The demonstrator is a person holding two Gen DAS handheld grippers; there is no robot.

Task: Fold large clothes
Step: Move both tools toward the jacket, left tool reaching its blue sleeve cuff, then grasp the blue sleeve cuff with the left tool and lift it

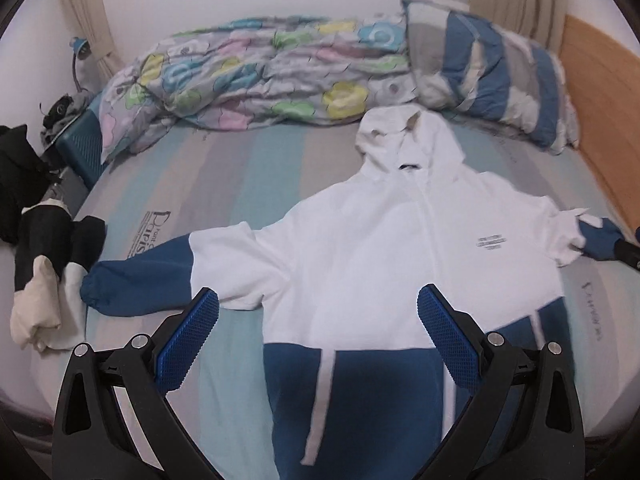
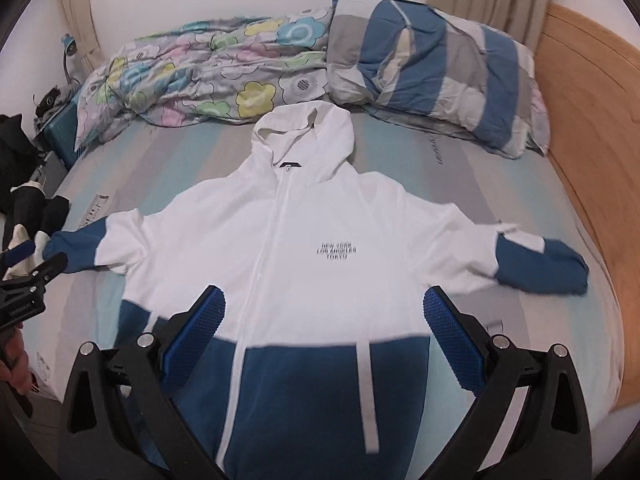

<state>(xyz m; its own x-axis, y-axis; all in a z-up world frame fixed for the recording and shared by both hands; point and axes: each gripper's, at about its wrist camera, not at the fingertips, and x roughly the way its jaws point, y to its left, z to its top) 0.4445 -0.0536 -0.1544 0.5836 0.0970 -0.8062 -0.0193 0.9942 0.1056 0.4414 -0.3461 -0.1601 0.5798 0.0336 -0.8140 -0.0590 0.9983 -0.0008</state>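
**Two open grippers over one spread hoodie**

One large hoodie [image 2: 304, 240] lies face up and flat on my striped bed sheet [image 2: 192, 184], zip closed, hood toward the floral duvet [image 2: 200, 64] and the blue-and-grey pillow [image 2: 436, 68]. Its chest and hood are white, with small dark lettering on one breast; the hem band and both cuffs are blue, and two white strips run down over the blue band. Both sleeves stretch out sideways, the blue cuffs near the bed's edges.

My left gripper [image 1: 318, 312] hangs above the lower body of the hoodie, nearer its left sleeve, jaws spread wide and holding nothing. My right gripper [image 2: 322, 308] hovers over the white-to-blue seam, likewise released and empty. In the right wrist view, my left gripper shows at the far left edge, beside the blue cuff, with part of my hand [image 2: 16, 364] below it.
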